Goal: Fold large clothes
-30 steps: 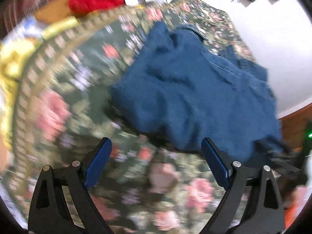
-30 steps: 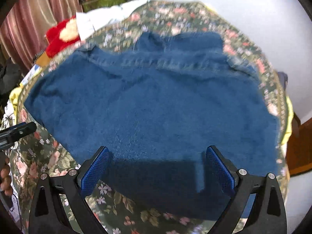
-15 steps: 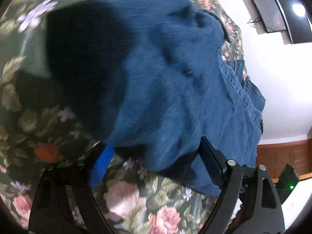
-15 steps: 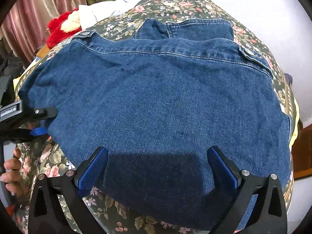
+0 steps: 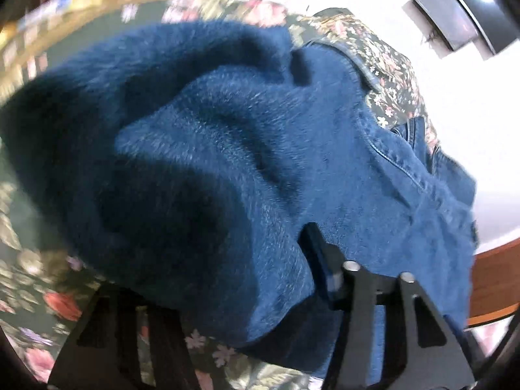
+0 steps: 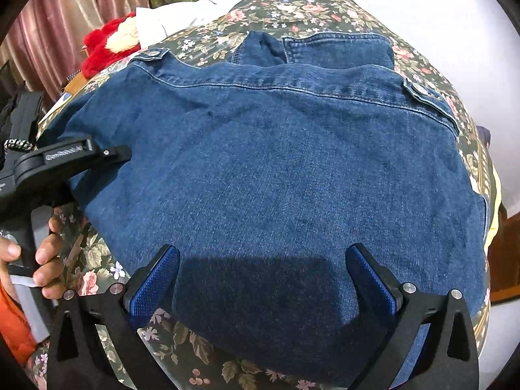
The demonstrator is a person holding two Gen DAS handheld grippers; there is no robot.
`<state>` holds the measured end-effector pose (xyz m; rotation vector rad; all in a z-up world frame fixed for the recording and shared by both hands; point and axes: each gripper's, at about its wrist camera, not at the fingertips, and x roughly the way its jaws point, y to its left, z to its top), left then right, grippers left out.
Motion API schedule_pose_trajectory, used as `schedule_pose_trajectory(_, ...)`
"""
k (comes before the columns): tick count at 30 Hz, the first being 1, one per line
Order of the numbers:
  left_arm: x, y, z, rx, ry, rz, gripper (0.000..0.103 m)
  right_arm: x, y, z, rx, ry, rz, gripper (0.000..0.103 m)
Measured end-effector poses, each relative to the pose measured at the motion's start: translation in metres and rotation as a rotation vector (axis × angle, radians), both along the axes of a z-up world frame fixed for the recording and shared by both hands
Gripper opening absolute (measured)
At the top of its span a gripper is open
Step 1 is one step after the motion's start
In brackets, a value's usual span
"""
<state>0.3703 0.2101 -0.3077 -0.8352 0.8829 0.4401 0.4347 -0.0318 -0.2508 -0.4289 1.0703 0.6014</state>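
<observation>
A blue denim jacket (image 6: 276, 169) lies back-up and spread over a floral bedspread (image 6: 292, 13). My right gripper (image 6: 261, 279) is open, hovering over the jacket's near hem with nothing between its pads. My left gripper (image 5: 211, 279) is at the jacket's left edge, with bunched denim (image 5: 211, 169) lying between and over its fingers. The cloth hides its left finger, so the closure is unclear. It also shows at the left of the right wrist view (image 6: 84, 156), its tip on the jacket's side edge.
A red plush toy (image 6: 107, 45) and white cloth (image 6: 182, 16) lie at the bed's far left. Curtains (image 6: 65, 32) hang behind. A white wall (image 6: 455, 26) and wooden trim (image 6: 503, 253) are on the right. A hand (image 6: 42, 256) holds the left gripper's handle.
My left gripper moved in from the bare bedspread onto the jacket's left edge, and the denim there is now bunched and lifted. My right gripper stayed open over the hem.
</observation>
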Motion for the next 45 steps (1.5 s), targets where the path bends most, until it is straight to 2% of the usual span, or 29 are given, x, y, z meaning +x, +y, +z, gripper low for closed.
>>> schedule_pose_trajectory(2, -0.006, 0.002, 0.009, 0.06, -0.009, -0.012, 0.037, -0.001, 0.001, 0.001, -0.003, -0.001, 0.001, 0.103)
schedule_pose_trajectory(5, -0.007, 0.005, 0.024, 0.09, -0.036, -0.014, 0.03, -0.003, 0.001, 0.004, -0.017, -0.008, 0.004, 0.103)
schedule_pose_trajectory(8, -0.005, 0.0, 0.056, 0.2, -0.068, -0.022, 0.026, -0.005, 0.0, 0.011, -0.007, -0.017, 0.008, 0.103)
schedule_pose_trajectory(14, -0.021, -0.005, 0.113, 0.351, -0.154, -0.045, 0.025, -0.003, 0.014, 0.028, 0.013, -0.073, 0.012, 0.103)
schedule_pose_trajectory(16, -0.033, -0.006, 0.124, 0.407, -0.164, -0.054, 0.025, -0.001, 0.026, 0.024, 0.023, -0.051, 0.019, 0.103)
schedule_pose_trajectory(22, -0.048, -0.017, 0.137, 0.549, -0.155, -0.089, 0.025, -0.007, 0.063, -0.011, 0.033, 0.107, 0.111, 0.103)
schedule_pose_trajectory(24, -0.05, -0.022, 0.141, 0.591, -0.153, -0.115, 0.025, -0.013, 0.071, -0.013, 0.028, 0.114, 0.154, 0.103)
schedule_pose_trajectory(27, -0.049, -0.035, 0.15, 0.648, -0.173, -0.167, 0.025, -0.017, 0.072, -0.004, 0.006, 0.107, 0.16, 0.101)
schedule_pose_trajectory(31, -0.033, -0.07, 0.166, 0.75, -0.214, -0.25, 0.024, -0.016, 0.036, 0.03, 0.1, 0.08, 0.095, 0.101)
schedule_pose_trajectory(34, -0.012, -0.106, 0.181, 0.813, -0.256, -0.32, 0.023, -0.012, -0.012, 0.058, 0.14, 0.022, 0.003, 0.101)
schedule_pose_trajectory(40, 0.008, -0.193, 0.195, 0.898, -0.363, -0.51, 0.023, -0.004, -0.127, 0.1, 0.13, -0.077, -0.241, 0.101)
schedule_pose_trajectory(43, 0.008, -0.24, 0.18, 0.951, -0.38, -0.685, 0.023, -0.007, -0.171, 0.107, 0.108, -0.08, -0.323, 0.101)
schedule_pose_trajectory(45, 0.005, -0.264, 0.158, 0.94, -0.335, -0.837, 0.023, -0.009, -0.195, 0.108, 0.095, -0.079, -0.371, 0.101)
